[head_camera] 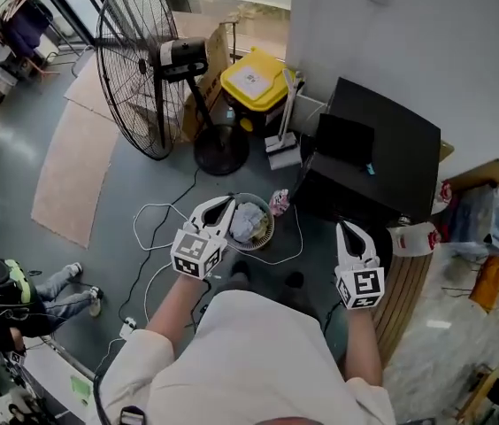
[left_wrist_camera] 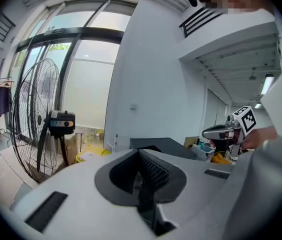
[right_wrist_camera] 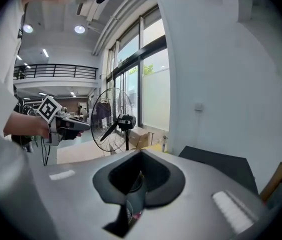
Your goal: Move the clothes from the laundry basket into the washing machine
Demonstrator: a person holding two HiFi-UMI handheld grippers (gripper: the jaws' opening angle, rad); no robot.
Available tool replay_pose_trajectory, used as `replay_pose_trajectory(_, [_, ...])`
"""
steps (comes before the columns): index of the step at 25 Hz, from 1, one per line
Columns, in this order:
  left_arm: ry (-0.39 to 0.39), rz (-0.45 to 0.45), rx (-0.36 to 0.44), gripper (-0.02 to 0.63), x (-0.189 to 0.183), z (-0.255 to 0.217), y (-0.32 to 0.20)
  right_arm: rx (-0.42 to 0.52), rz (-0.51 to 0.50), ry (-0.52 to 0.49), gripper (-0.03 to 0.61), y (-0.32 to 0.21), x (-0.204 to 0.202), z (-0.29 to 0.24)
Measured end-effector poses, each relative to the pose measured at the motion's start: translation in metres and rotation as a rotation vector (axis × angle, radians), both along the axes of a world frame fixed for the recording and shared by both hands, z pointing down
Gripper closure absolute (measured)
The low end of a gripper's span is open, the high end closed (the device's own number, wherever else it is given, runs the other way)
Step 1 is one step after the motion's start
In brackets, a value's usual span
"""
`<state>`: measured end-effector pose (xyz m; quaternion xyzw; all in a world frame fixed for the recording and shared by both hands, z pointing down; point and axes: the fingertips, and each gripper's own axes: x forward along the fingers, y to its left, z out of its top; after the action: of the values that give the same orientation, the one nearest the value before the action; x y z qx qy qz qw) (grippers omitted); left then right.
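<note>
On the floor just ahead of me a round laundry basket (head_camera: 251,223) holds pale crumpled clothes. To its right stands the black washing machine (head_camera: 380,153), whose dark top also shows in the left gripper view (left_wrist_camera: 167,144) and the right gripper view (right_wrist_camera: 221,162). My left gripper (head_camera: 219,205) hovers over the basket's left rim, jaws together and empty. My right gripper (head_camera: 347,229) is held in front of the machine, shut with nothing in it. The left gripper view shows the right gripper (left_wrist_camera: 227,132), and the right gripper view shows the left gripper (right_wrist_camera: 65,126).
A big standing fan (head_camera: 148,60) rises at the back left, with a yellow bin (head_camera: 254,83) beside it. White cables (head_camera: 157,237) loop on the floor near the basket. A wooden board and clutter (head_camera: 488,228) sit at the right. A person (head_camera: 11,295) crouches at the lower left.
</note>
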<state>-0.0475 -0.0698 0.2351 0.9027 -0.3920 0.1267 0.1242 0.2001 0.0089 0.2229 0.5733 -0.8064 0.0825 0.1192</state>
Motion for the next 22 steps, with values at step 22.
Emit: replay_pose_trajectory(22, [-0.036,-0.217,-0.074,0.607,0.014,0.075,0.043,-0.108,-0.258,-0.055,0.568,-0.019,0.001,0.09])
